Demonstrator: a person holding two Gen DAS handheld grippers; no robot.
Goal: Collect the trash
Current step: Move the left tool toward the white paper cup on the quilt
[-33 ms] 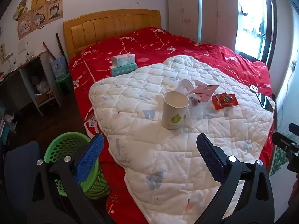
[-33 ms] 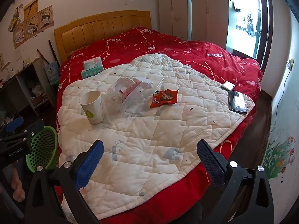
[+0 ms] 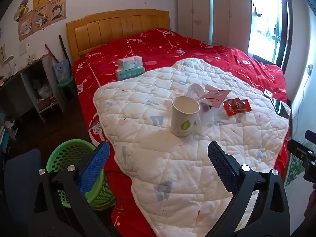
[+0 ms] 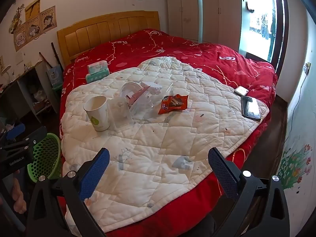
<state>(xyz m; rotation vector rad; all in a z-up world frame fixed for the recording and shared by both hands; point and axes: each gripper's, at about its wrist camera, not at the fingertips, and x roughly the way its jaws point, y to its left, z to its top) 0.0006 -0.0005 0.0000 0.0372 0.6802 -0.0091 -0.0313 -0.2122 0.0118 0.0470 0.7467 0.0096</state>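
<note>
A white paper cup [image 3: 184, 116] stands upright on the white quilt [image 3: 158, 167], also in the right wrist view [image 4: 97, 115]. Beside it lie clear plastic packaging [image 4: 126, 114], a pink wrapper [image 3: 214, 96] and a red snack wrapper [image 3: 237, 106], which also shows in the right wrist view [image 4: 173, 103]. A green mesh basket [image 3: 71, 158] stands on the floor left of the bed, also seen in the right wrist view [image 4: 46, 158]. My left gripper [image 3: 158, 164] is open and empty, short of the cup. My right gripper [image 4: 158, 169] is open and empty over the quilt's near edge.
Two tissue packs [image 3: 129, 67] lie on the red bedspread [image 3: 177, 45] near the headboard. A phone [image 4: 250, 108] and a small white box [image 4: 241, 90] lie at the quilt's right edge. A desk [image 3: 29, 83] stands left; a wardrobe [image 3: 213, 13] stands at the back.
</note>
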